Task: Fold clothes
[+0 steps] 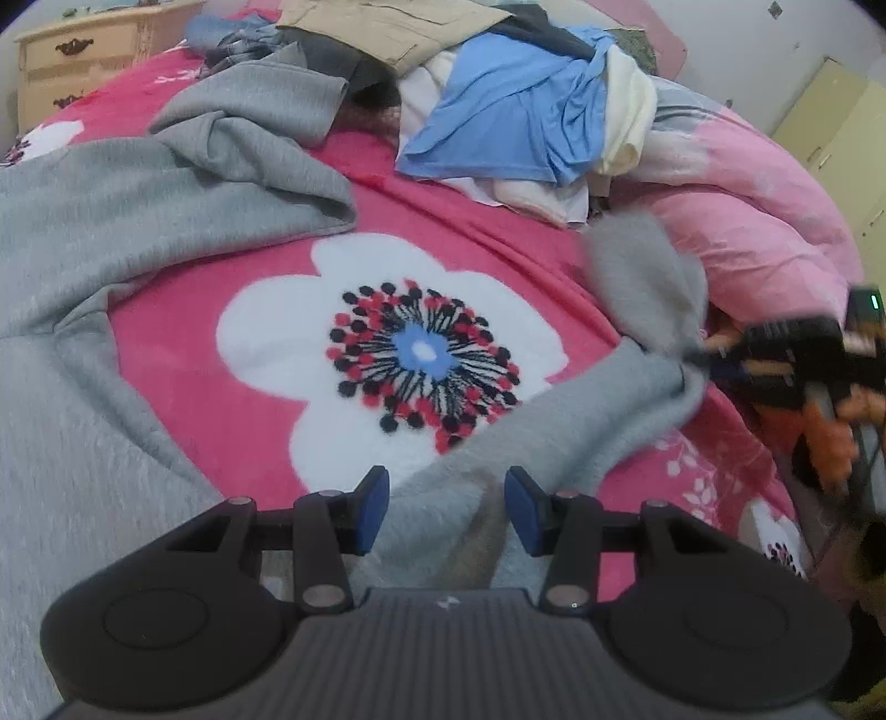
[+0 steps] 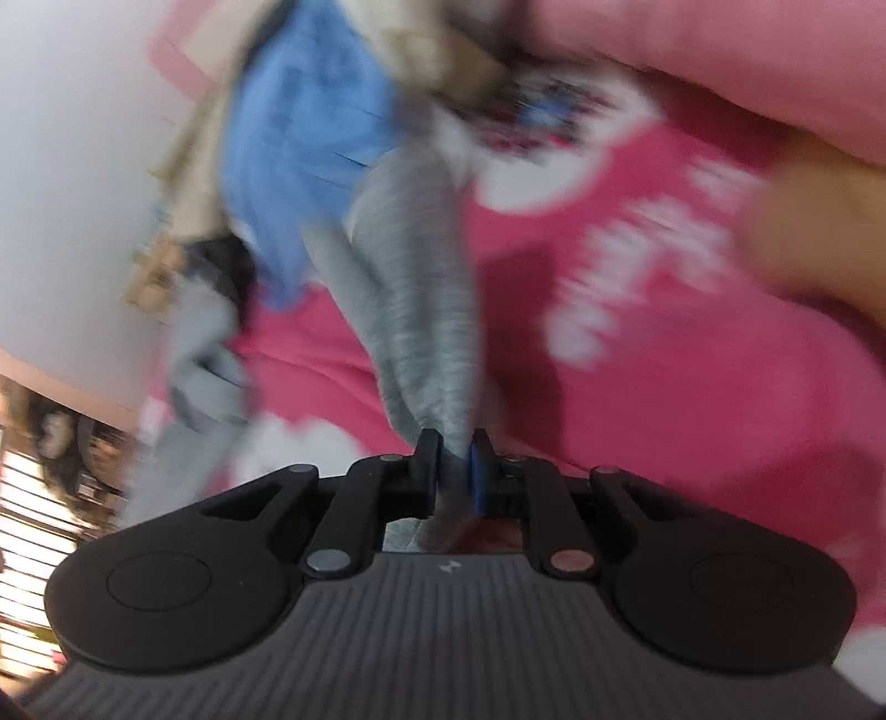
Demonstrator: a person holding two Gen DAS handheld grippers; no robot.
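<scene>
A grey sweatshirt [image 1: 111,232] lies spread over the left side of the bed. One of its sleeves [image 1: 581,404] runs across the flowered blanket towards the right. My left gripper [image 1: 446,509] is low over that sleeve, its blue pads [image 1: 368,512] standing well apart with grey cloth lying between them, not pinched. My right gripper [image 2: 455,471] is shut on the sleeve's end [image 2: 421,288], which hangs stretched away from its pads. In the left wrist view the right gripper [image 1: 703,354] shows blurred at the right edge, holding the lifted cuff [image 1: 648,282].
The bed has a red blanket with a large white flower [image 1: 387,343]. A pile of clothes, with a blue shirt [image 1: 498,111] and a beige piece [image 1: 387,27], sits at the far side. A pink duvet [image 1: 747,210] lies right. A dresser [image 1: 72,50] stands far left.
</scene>
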